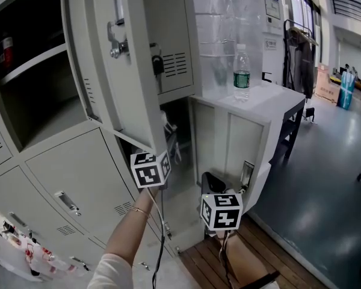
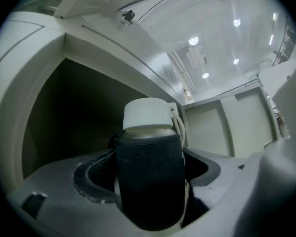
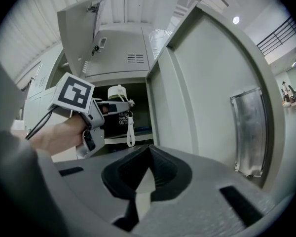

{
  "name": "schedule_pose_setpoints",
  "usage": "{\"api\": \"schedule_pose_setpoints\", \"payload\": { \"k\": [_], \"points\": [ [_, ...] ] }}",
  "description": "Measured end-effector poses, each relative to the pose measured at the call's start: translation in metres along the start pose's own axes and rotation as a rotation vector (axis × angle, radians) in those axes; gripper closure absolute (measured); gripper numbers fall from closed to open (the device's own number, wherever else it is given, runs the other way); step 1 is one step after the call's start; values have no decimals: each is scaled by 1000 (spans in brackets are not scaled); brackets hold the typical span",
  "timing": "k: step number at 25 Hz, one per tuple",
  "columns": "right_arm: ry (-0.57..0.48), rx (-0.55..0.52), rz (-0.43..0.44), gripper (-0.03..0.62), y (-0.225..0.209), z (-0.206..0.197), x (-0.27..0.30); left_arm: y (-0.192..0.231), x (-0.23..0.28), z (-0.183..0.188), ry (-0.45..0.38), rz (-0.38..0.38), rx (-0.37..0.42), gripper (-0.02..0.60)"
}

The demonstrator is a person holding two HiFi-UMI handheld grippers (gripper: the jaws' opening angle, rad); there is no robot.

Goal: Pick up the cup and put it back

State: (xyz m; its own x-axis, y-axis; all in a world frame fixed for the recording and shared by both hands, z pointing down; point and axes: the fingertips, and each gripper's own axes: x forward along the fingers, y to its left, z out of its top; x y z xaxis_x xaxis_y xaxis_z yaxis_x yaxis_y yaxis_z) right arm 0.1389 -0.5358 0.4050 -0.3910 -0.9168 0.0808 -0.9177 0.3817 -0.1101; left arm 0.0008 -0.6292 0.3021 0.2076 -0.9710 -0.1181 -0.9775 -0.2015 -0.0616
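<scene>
Clamped upright in the left gripper (image 2: 149, 177), the black-sleeved, white-lidded cup (image 3: 119, 113) is held at the mouth of the open locker compartment (image 3: 139, 110), with its shelf (image 3: 138, 135) seen beneath and a partition (image 3: 153, 107) close on the right. The right gripper (image 3: 146, 176), clenched on nothing, is seen well back.

Head view: looks steeply down at the pale grey metal locker bank (image 1: 78, 173), near its front. Left gripper view: tilts up at its open compartment's mouth, tight on the black-sleeved white-capped cup (image 2: 149, 172). Right gripper view: faces that compartment from farther out, sharing the cup (image 3: 117, 121).
</scene>
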Motion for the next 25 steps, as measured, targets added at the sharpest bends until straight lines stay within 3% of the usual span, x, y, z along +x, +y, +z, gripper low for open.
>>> {"api": "schedule_pose_setpoints", "payload": {
  "k": [17, 25],
  "points": [
    [10, 12, 21, 602, -10, -12, 8, 50, 61, -24, 98, 139, -1, 185],
    [24, 27, 9, 602, -15, -21, 9, 66, 80, -32, 155, 157, 15, 184]
  ]
}}
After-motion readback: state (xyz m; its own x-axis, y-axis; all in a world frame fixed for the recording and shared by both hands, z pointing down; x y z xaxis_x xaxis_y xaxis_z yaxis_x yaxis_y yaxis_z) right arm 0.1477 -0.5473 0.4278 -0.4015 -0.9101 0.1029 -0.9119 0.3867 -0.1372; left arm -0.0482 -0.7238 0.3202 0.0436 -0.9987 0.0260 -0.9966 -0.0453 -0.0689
